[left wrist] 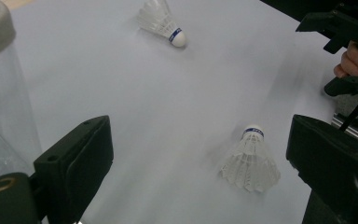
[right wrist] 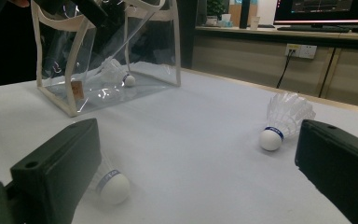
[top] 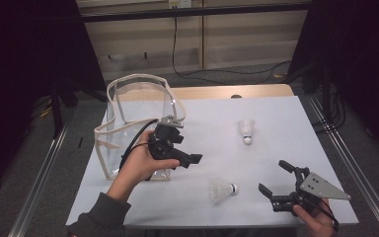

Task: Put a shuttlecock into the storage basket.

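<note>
Two white shuttlecocks lie on the white table (top: 207,113): one at the middle right (top: 247,131), one near the front (top: 222,190). A third shuttlecock (right wrist: 116,72) rests inside the clear bag with cream trim (top: 138,113) at the left. My left gripper (top: 186,148) hovers just right of the bag, open and holding nothing; its own view has the front shuttlecock (left wrist: 251,161) ahead between the jaws. My right gripper (top: 273,176) sits at the front right, open and holding nothing, and the front shuttlecock (right wrist: 109,184) is partly hidden behind its left jaw.
A wooden strip (top: 227,92) runs along the table's far edge. Metal rails (top: 348,158) flank the table on both sides. Cables (top: 217,74) lie on the floor beyond. The bag's mouth stands open at the top.
</note>
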{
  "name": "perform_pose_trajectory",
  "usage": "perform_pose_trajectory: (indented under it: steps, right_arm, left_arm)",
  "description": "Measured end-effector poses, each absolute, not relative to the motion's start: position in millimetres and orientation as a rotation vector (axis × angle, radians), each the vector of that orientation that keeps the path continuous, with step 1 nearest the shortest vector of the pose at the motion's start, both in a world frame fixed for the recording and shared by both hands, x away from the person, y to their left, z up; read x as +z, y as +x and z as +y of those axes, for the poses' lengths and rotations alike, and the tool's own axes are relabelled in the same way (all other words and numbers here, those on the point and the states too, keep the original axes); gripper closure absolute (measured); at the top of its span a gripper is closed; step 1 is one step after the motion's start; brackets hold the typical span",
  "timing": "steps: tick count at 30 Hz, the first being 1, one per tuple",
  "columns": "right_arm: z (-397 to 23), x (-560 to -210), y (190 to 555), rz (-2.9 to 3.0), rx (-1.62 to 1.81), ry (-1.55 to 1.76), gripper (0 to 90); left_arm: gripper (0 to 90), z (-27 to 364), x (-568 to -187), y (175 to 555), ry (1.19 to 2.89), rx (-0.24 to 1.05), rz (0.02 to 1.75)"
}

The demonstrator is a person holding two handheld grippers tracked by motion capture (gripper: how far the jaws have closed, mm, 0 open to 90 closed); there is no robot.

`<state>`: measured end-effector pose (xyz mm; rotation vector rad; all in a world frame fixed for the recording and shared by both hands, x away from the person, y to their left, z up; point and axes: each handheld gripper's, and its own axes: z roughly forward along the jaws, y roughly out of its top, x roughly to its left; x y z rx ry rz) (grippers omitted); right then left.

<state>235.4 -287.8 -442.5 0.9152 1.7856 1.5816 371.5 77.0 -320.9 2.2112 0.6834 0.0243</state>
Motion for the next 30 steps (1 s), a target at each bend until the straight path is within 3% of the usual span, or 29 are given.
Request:
perform_pose_trajectory:
  steps: [16,30]
  right_arm:
    - [-288.0,-442.3,235.1,1.785,1.581,0.915,0.1]
    - [-288.0,-442.2,235.1,1.785,1.581,0.914,0.1]
  left_arm:
    - [10.4,74.1,-341.8,364.8,2.225,0.000,0.656]
    - [17.9,67.8,-358.4,359.8,2.243,-0.053,0.599]
